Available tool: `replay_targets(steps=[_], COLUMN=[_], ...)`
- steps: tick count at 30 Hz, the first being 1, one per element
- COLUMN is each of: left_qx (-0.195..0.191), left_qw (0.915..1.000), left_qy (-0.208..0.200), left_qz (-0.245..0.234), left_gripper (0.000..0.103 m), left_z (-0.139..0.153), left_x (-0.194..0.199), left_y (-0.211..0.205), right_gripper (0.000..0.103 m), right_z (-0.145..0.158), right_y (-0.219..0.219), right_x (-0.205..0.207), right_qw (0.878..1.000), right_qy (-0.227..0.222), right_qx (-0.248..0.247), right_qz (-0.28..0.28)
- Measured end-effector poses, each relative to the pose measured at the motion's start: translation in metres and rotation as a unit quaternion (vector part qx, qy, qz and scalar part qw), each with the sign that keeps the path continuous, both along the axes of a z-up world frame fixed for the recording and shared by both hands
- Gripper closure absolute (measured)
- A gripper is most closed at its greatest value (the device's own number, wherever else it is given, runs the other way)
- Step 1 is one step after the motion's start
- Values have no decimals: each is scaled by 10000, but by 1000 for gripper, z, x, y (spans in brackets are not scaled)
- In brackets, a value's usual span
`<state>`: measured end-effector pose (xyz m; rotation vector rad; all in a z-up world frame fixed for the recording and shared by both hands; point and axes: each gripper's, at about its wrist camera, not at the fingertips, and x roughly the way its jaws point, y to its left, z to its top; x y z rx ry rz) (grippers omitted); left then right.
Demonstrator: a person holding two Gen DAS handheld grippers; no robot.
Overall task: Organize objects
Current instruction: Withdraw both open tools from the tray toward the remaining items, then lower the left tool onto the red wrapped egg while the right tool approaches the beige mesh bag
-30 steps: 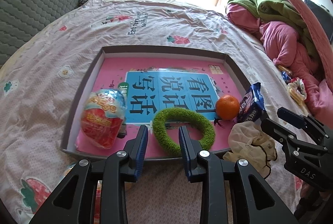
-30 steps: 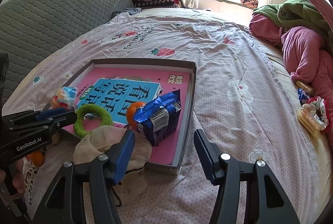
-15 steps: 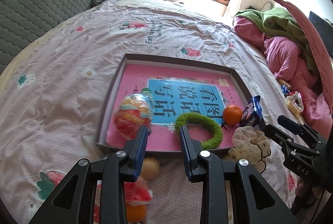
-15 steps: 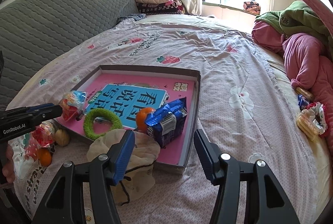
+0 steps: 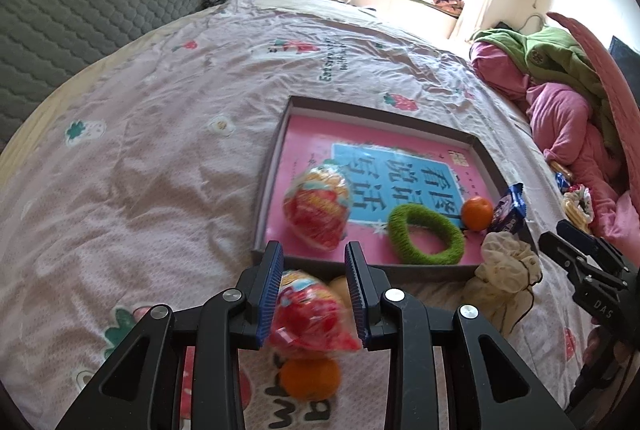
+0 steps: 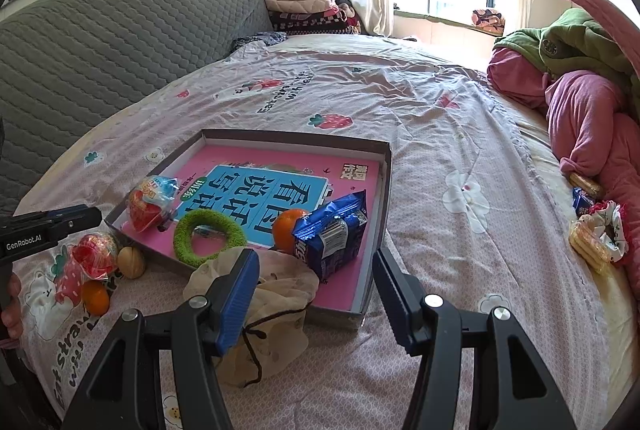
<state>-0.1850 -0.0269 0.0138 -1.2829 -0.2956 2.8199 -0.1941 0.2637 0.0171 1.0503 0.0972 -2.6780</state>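
A shallow grey tray point(image 5: 272, 166) on the bed holds a pink book, a red snack packet point(image 5: 318, 208), a green fuzzy ring point(image 5: 426, 234), an orange point(image 5: 477, 212) and a blue biscuit packet point(image 5: 510, 210). Outside its near edge lie a second red packet point(image 5: 312, 314), a brown nut point(image 5: 340, 284) and another orange point(image 5: 310, 378). My left gripper point(image 5: 314, 286) hovers open above that loose packet without touching it, as the right wrist view shows point(image 6: 94, 216). My right gripper point(image 6: 316, 290) is open and empty over a cream drawstring pouch point(image 6: 264, 294), by the tray's corner.
A heap of pink and green bedding point(image 5: 560, 102) fills the right side, with small snacks and a scrunchie point(image 6: 596, 234) beside it. A grey quilted headboard point(image 6: 120, 42) runs along the left. Folded blankets point(image 6: 304, 6) sit by the window. A person's hand point(image 6: 10, 306) shows at lower left.
My left gripper has drawn back from the green ring and off the tray, and now sits over the loose red packet, nut and orange. The right gripper has hardly moved.
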Motion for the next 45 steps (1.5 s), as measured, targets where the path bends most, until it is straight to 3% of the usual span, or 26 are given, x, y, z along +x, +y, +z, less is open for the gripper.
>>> replay_targets(steps=[4, 25, 28, 40, 45], left_qx=[161, 168, 160, 4, -25], left_qw=[9998, 9998, 9999, 10000, 9999], left_qy=[-36, -68, -63, -88, -161], left_qz=[54, 6, -10, 3, -37], left_gripper=[70, 70, 65, 65, 57], left_z=[-2, -10, -10, -14, -17], left_x=[4, 19, 21, 25, 24], left_y=[-8, -3, -2, 1, 2], right_gripper=[44, 44, 44, 44, 39], right_z=[0, 2, 0, -7, -12], right_y=[-2, -18, -21, -26, -29], right_x=[3, 26, 27, 32, 33], right_qw=[10000, 9991, 9989, 9987, 9987], right_qy=[7, 118, 111, 10, -59], right_qx=[-35, 90, 124, 167, 144], right_qz=[69, 409, 444, 474, 492])
